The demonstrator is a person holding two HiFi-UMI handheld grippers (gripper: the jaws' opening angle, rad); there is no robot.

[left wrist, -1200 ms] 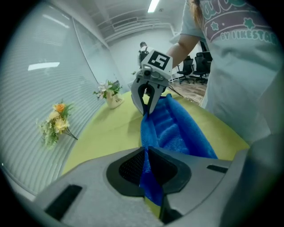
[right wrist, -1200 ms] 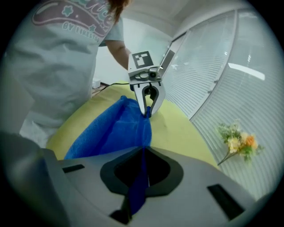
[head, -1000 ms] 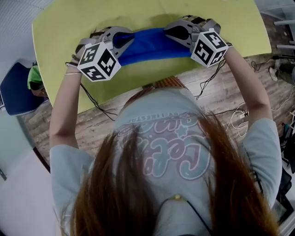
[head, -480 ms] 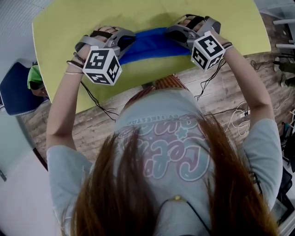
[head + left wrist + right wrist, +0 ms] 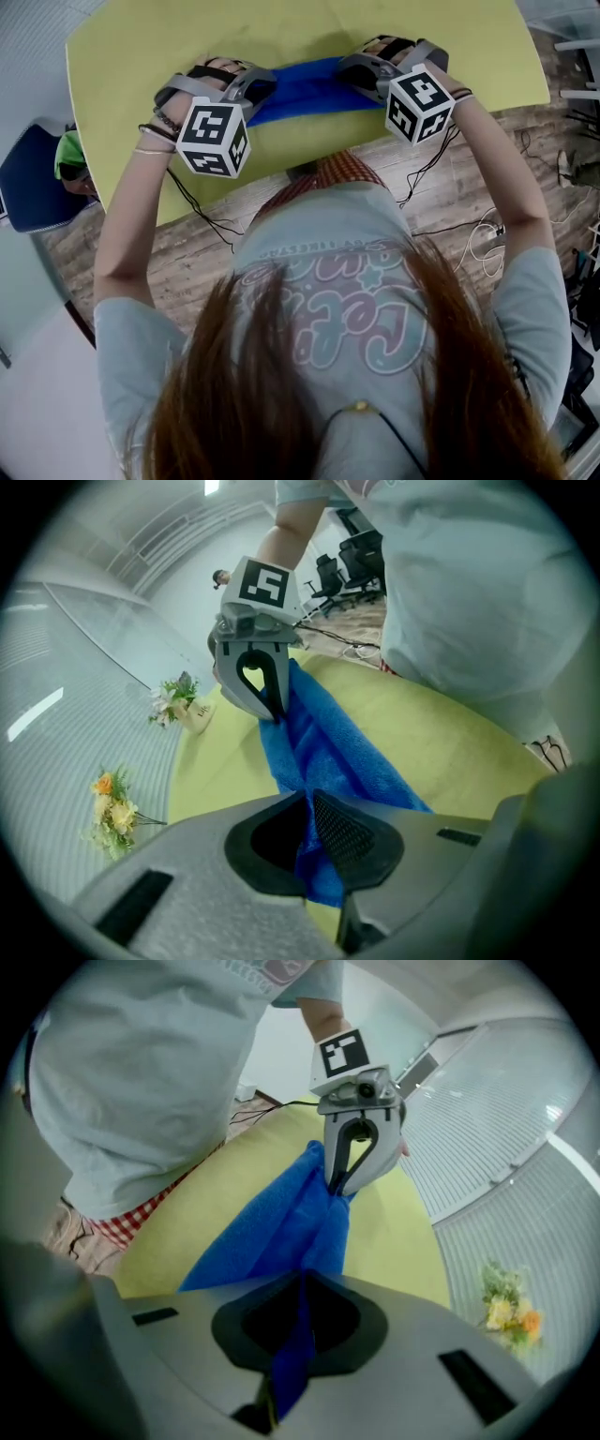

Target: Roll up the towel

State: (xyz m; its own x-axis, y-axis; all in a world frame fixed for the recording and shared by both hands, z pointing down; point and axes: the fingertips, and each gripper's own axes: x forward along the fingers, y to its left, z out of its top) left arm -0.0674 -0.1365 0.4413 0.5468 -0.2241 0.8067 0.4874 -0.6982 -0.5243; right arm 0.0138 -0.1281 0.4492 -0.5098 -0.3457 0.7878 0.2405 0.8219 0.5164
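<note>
A blue towel (image 5: 305, 89) lies stretched in a narrow band across the yellow-green table (image 5: 141, 47), held at both ends. My left gripper (image 5: 261, 86) is shut on its left end; in the left gripper view the cloth (image 5: 328, 752) is pinched between my jaws (image 5: 307, 827). My right gripper (image 5: 352, 70) is shut on the right end, where the fabric (image 5: 281, 1222) runs into the closed jaws (image 5: 302, 1321). Each gripper view shows the other gripper (image 5: 267, 700) (image 5: 342, 1180) clamped at the far end of the towel.
Small flower bunches (image 5: 112, 803) (image 5: 178, 700) stand at the table's far side. A blue chair (image 5: 28, 183) sits to the left of the table. Cables (image 5: 469, 225) trail over the wooden floor near the person's right arm.
Both hands have rolled and sunk a little toward the table. The marker cubes have shifted slightly inward, and the blue band between them looks narrower. Both grips stay the same.
</note>
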